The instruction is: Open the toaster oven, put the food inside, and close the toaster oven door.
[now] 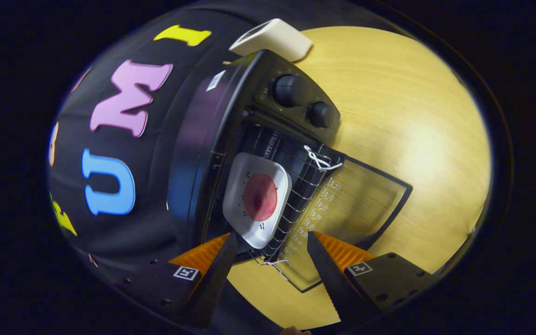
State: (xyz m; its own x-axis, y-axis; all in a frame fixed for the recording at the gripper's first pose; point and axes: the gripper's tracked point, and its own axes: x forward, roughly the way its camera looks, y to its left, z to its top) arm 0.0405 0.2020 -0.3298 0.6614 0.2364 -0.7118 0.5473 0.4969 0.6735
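Note:
The black toaster oven (231, 107) stands on the wooden table, seen tilted. Its glass door (361, 204) is swung fully down and lies flat over the table. A white square plate (249, 223) with a round reddish piece of food (260, 197) rests on the wire rack (300, 190), which is slid out over the door. My gripper (271, 242) is open, its fingers spread to either side of the plate's near corner and the rack's front edge. Nothing is held between them.
Two round knobs (303, 100) sit on the oven's control panel. A white box (272, 39) lies behind the oven on the table (417, 121). A white cord (319, 160) is tied to the rack's corner. The booth's black cloth wall hangs beside the oven.

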